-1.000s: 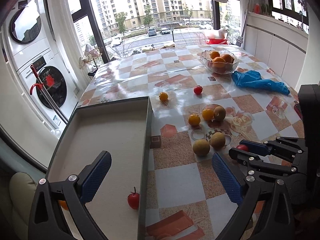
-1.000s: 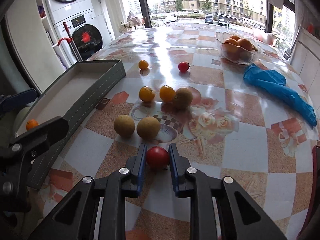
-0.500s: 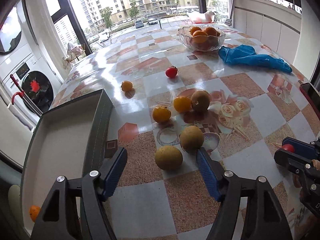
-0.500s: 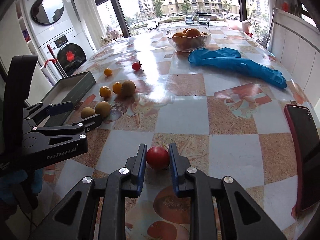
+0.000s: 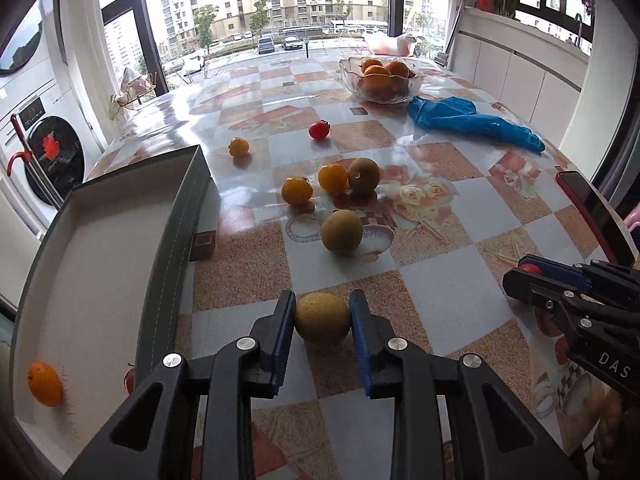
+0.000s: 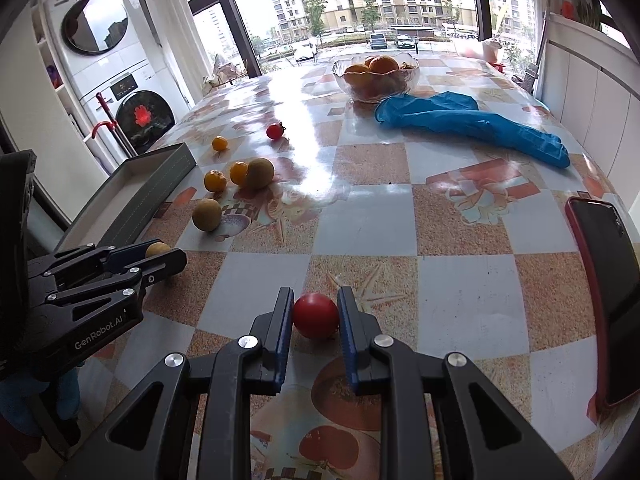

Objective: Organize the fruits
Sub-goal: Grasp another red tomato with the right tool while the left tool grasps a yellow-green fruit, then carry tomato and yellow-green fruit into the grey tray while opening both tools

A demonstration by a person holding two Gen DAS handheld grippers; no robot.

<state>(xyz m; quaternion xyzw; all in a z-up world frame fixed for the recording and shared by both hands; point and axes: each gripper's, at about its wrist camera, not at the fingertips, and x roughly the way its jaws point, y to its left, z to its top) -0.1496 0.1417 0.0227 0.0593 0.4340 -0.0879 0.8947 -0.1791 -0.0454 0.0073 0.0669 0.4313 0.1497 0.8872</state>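
Your left gripper (image 5: 322,316) jaws have just been closing onto the yellow-green fruit (image 5: 322,317) between them (confirm firm contact); right gripper (image 6: 315,315) jaws hold the tomato (image 6: 315,315).

Right gripper (image 6: 314,316) up close, blue pads pinched on a red tomato (image 6: 316,315) just over the checked table (image 6: 400,216). Off to the left, the left gripper (image 6: 160,254), its jaws having just been closing, with a tan round fruit (image 6: 157,249) between them. Beside it sits the grey tray (image 6: 132,208). Farther back: a glass bowl of oranges (image 6: 376,74), a blue glove (image 6: 472,122), and a red-cased phone (image 6: 604,280) at the right edge.
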